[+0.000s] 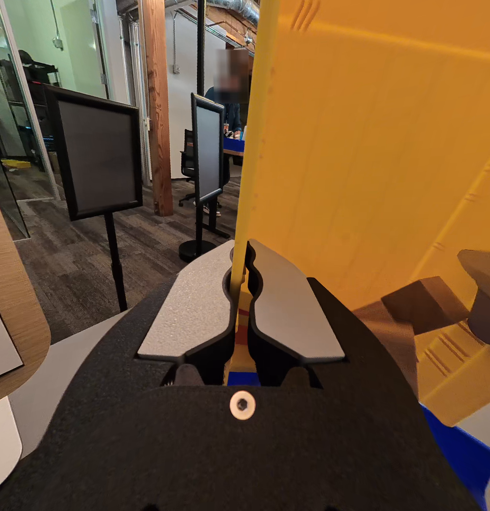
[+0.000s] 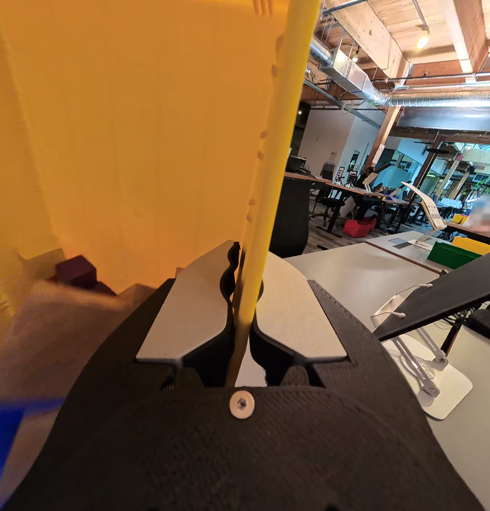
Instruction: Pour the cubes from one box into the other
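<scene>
My left tool (image 1: 239, 265) is clamped on the left side wall of the yellow box (image 1: 376, 154), its grey foam-faced pads pinching the thin rim edge-on. I hold that side so the box can be tipped without twisting. The plastic is smooth and slightly translucent, glowing orange inside, with moulded ribs near the lip. Dark, square-cornered cubes (image 1: 423, 301), blurred as if sliding, sit at the low end of the tilted box. Below them shows a strip of the blue box (image 1: 459, 453), which I judge to be the receiver, on the pale grey bench (image 1: 80, 348).

My right tool (image 2: 245, 266) is shut tight on the opposite wall, rim running straight up between the jaws. From here the box interior fills the left, a purple cube (image 2: 76, 269) low inside it and a blue smear at the bottom corner. I judge the pour is underway, the two grips keeping the box level side to side.
</scene>
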